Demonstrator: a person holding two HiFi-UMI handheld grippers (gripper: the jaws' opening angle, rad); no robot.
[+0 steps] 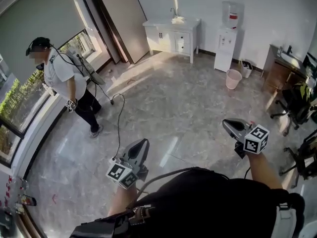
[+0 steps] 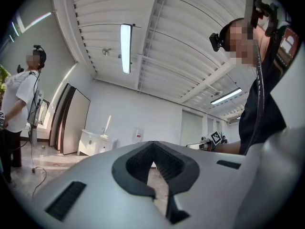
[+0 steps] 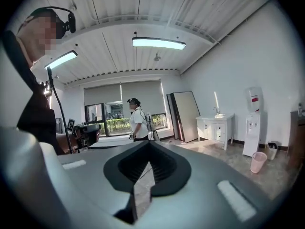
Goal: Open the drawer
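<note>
The drawer to be opened belongs to the white cabinet (image 1: 171,31), which stands on the floor against the far wall, well apart from both grippers. Its long side runs along that wall. Its front faces into the room, with two small doors on the left part and the drawers (image 1: 183,39) stacked on the right part. A water dispenser (image 1: 229,33) stands just to its right and a pink bin (image 1: 233,79) sits on the floor nearer the person. The left gripper (image 1: 143,143) is held low in front of the body with its jaws together at the tips and nothing between them. The right gripper (image 1: 227,124) is out to the other side, also closed and empty. Both point roughly level across the open floor toward the far wall, so the cabinet lies straight ahead of them. In the head view it sits a little closer to the left gripper's line than to the right's, which probably makes the left hand slightly nearer, though neither is within reach. The task looks barely begun: the room must be crossed, and the jaws must part before a drawer handle can be taken. Another person (image 1: 64,81) stands by the window at the left edge of the floor, clear of the path to the cabinet.
</note>
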